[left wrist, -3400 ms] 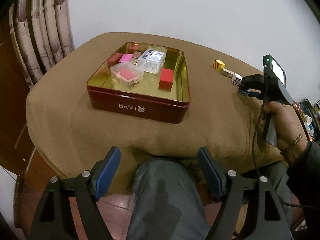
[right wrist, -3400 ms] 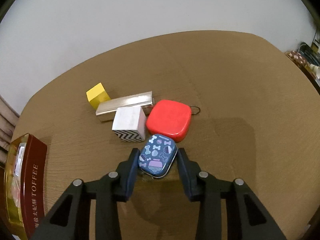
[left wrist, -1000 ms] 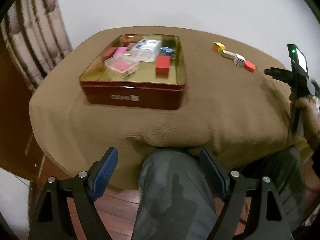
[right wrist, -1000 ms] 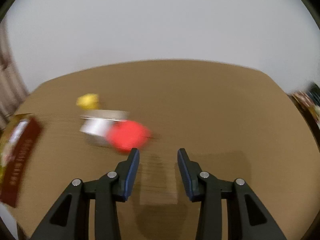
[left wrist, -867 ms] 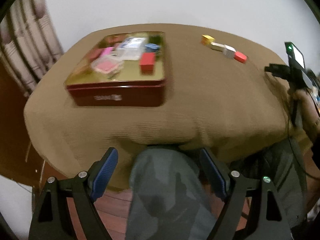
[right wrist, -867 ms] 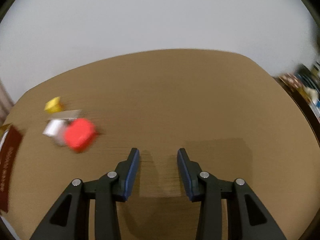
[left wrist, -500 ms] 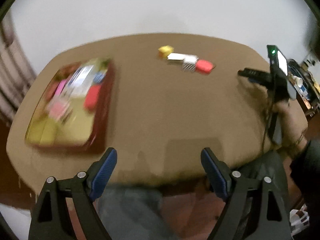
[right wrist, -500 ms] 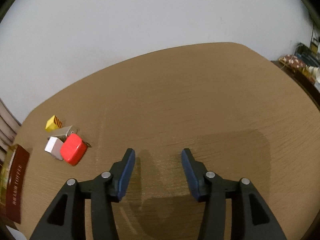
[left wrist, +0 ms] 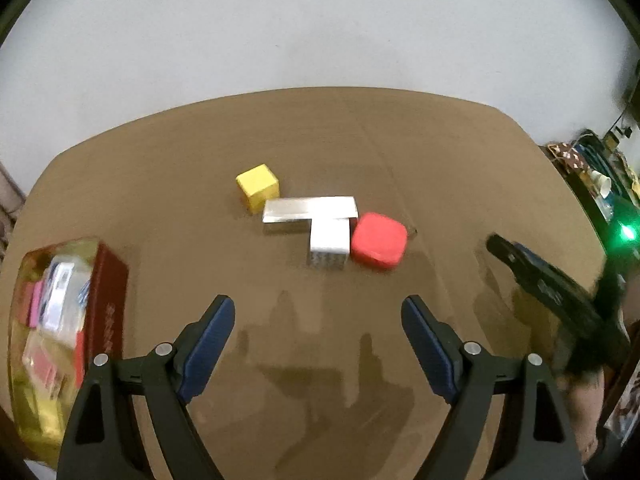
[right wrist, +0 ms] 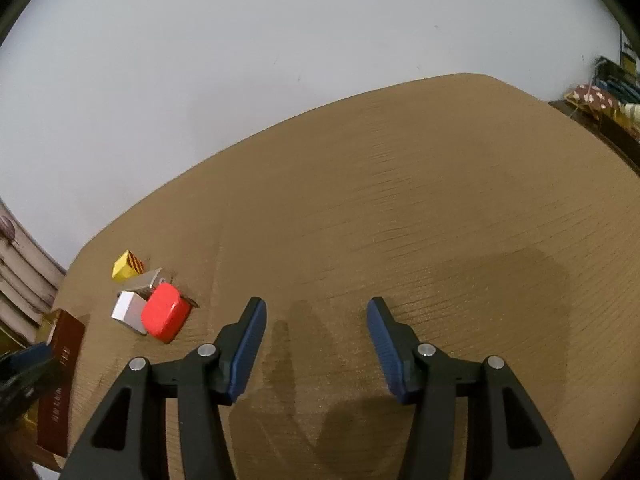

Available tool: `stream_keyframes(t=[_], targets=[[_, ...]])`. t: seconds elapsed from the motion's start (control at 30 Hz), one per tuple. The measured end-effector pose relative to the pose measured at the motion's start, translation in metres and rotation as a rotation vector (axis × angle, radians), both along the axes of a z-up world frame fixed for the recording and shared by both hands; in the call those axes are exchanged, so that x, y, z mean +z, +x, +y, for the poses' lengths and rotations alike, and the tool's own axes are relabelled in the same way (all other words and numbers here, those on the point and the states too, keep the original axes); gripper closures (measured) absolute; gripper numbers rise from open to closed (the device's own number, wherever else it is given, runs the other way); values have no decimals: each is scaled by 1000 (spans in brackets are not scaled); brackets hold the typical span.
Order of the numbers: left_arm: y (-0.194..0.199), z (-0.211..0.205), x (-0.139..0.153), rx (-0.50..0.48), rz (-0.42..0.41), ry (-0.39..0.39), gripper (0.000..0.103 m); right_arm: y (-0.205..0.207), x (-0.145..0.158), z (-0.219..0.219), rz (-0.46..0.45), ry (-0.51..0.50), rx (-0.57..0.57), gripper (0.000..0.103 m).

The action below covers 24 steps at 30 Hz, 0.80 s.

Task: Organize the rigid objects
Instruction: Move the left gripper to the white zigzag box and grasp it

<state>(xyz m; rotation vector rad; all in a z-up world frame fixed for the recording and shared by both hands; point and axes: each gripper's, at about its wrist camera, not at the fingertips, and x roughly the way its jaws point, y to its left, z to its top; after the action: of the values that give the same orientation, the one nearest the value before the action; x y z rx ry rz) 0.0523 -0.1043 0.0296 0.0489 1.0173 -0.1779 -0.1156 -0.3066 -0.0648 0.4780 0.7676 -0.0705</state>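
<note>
The left gripper (left wrist: 318,338), jaws wide and empty, faces the leftover cluster: yellow cube (left wrist: 258,187), silver bar (left wrist: 310,209), white block (left wrist: 329,240) and red case (left wrist: 378,240), all touching. The right gripper (right wrist: 316,350), whose jaws have just been opening, holds nothing. Next is likely picking the red case, open tablecloth (left wrist: 440,168) on its right, for the tin (left wrist: 110,304) at left

On the table (left wrist: 400,140): cube (left wrist: 258,186) rearmost-left, touching bar (left wrist: 310,209); block (left wrist: 329,240) before bar; case (left wrist: 378,240) just right of block; tin (left wrist: 108,300) far left.
</note>
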Motion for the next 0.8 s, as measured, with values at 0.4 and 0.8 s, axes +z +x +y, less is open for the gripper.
stream_keyframes(t=[0.4,0.8], targets=[[46,5,-33,26,59,3,24,-16,6,-19,-23,33,6,49],[61,12,-46,11,84,-16,33,-26,12,-33,-33,52,11,49]])
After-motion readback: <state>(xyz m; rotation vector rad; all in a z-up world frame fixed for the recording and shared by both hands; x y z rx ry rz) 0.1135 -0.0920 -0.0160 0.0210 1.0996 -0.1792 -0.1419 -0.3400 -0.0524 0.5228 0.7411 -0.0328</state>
